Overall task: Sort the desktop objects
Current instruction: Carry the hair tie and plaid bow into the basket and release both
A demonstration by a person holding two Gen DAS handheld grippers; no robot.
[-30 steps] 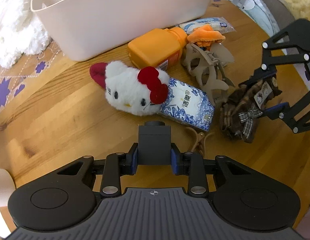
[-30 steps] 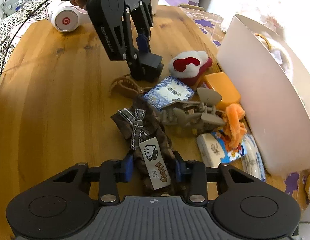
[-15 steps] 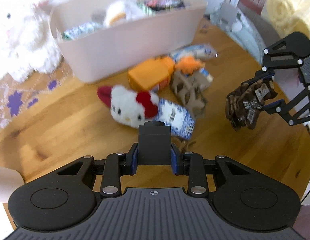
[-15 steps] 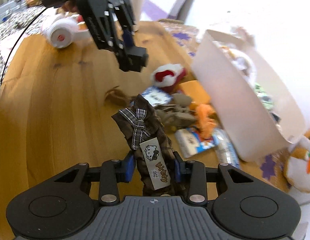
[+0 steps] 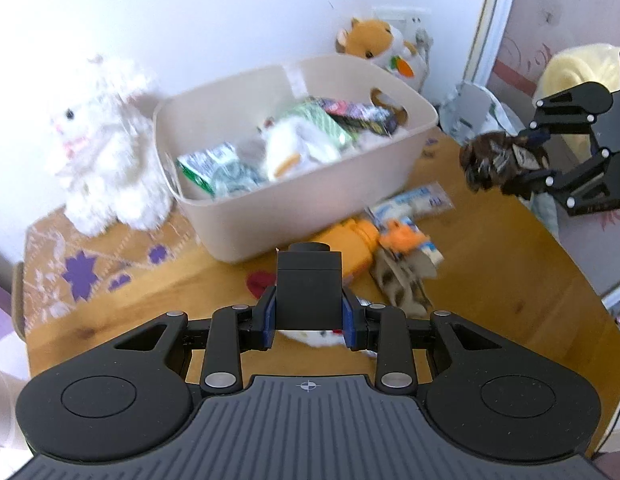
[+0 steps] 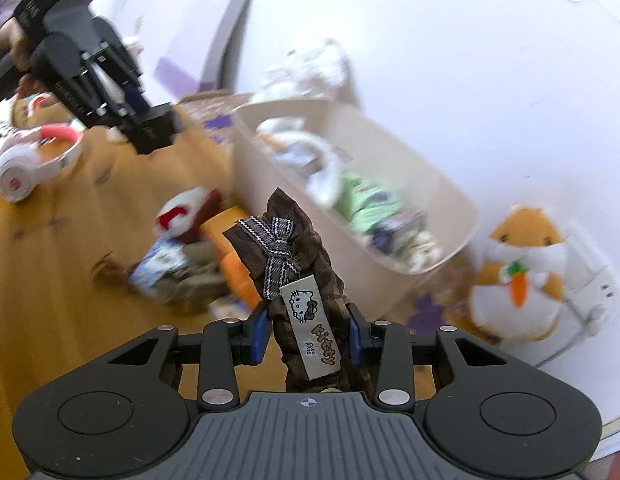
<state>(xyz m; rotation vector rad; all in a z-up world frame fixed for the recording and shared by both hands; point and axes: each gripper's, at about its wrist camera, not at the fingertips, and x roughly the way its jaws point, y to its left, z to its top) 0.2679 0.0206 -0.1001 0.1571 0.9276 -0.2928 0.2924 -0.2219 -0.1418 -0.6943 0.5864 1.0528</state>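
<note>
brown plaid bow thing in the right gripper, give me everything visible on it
The brown plaid fabric piece looks soft and crumpled, with a grey-and-white checked ribbon bow and a white sewn tag showing a cat face and "Kitty". It stands roughly upright, clamped between the right gripper fingers, lifted clear of the table, touching nothing else.

A small matte black rectangular block with a round knob on top (image 5: 309, 288) stands upright, clamped on both sides at the centre of the left wrist view, clear of the wooden table. A crumpled brown plaid fabric hair tie with a grey checked bow and a white cat-face label (image 6: 299, 280) stands on end, pinched on both sides, leaning toward 11 o'clock. The open cream plastic storage bin (image 5: 269, 204), well filled with packets and plush, sits at 12 o'clock from the block.
</note>
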